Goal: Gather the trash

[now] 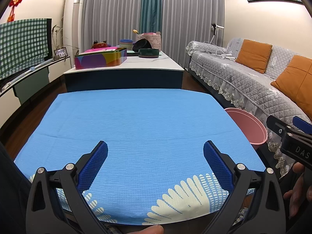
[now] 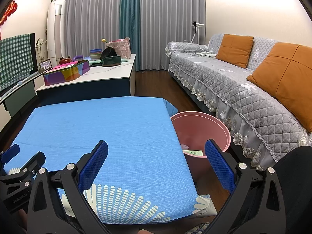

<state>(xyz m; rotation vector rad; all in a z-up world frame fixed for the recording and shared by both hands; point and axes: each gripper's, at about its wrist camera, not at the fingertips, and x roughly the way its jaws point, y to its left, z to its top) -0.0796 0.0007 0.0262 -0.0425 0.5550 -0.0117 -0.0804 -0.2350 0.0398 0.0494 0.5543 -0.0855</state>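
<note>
The tabletop [image 1: 136, 120] carries a blue cloth. A pink bin [image 2: 200, 128] stands on the floor at its 3 o'clock edge, holding a green wrapper [image 2: 193, 152]. The left hand-held gripper [image 1: 155, 152] and right hand-held gripper [image 2: 156, 152] hover with fingers apart, gripping nothing.

Grey curtains [image 1: 120, 9], quilted sofa [image 2: 234, 81], seemingly dark wooden floor [image 2: 156, 85].
</note>
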